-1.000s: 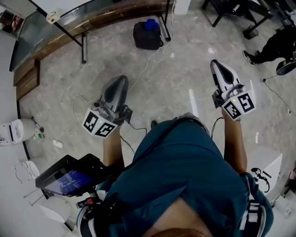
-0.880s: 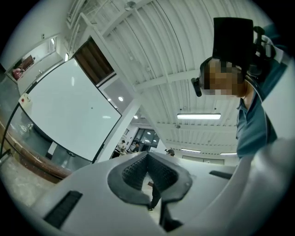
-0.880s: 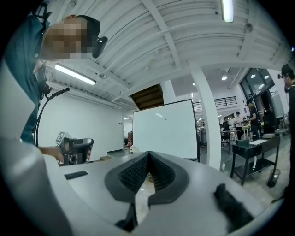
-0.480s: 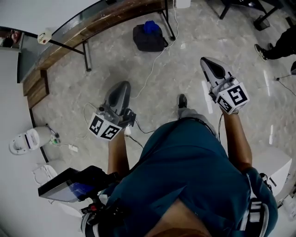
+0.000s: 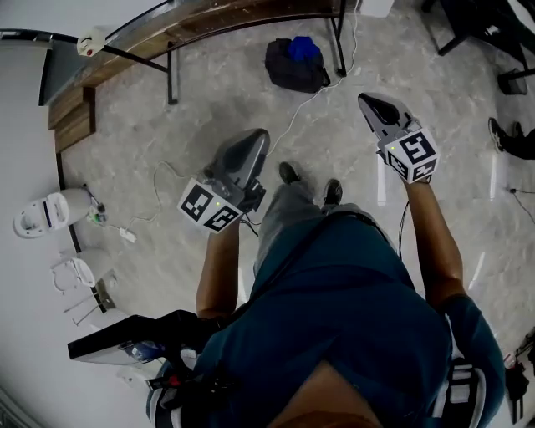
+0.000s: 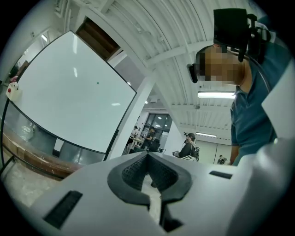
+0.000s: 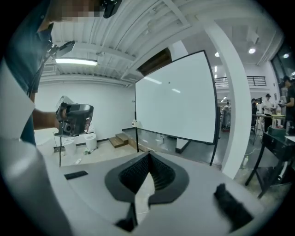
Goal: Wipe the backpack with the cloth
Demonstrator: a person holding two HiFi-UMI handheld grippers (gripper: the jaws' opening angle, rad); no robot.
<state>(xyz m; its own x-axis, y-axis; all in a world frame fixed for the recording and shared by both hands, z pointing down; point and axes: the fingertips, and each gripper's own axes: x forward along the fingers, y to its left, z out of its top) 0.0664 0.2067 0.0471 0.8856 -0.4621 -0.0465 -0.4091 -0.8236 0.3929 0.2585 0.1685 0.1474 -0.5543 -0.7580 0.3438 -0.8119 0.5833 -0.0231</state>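
A dark backpack (image 5: pixel 294 67) lies on the stone floor by a table leg in the head view, with a blue cloth-like thing (image 5: pixel 303 48) on top of it. My left gripper (image 5: pixel 255 140) is held out over the floor, short of the backpack and to its left, jaws shut and empty. My right gripper (image 5: pixel 373 104) hangs to the right of the backpack, also shut with nothing in it. In the left gripper view the left gripper (image 6: pixel 147 155) has its ribbed pads meeting; the right gripper view shows the same of the right gripper (image 7: pixel 148 155). Neither gripper view shows the backpack.
A long glass-and-wood stand (image 5: pixel 180 23) runs along the top. A white cable (image 5: pixel 301 109) trails across the floor. A white appliance (image 5: pixel 43 214) stands at the left, chair legs (image 5: pixel 472 21) and a person's shoe (image 5: pixel 500 132) at the right. A whiteboard (image 7: pixel 177 99) stands ahead.
The person has walked toward the backpack. Both grippers now sit higher in the head view and closer to it, and both stay shut. The person's shoes have come into view.
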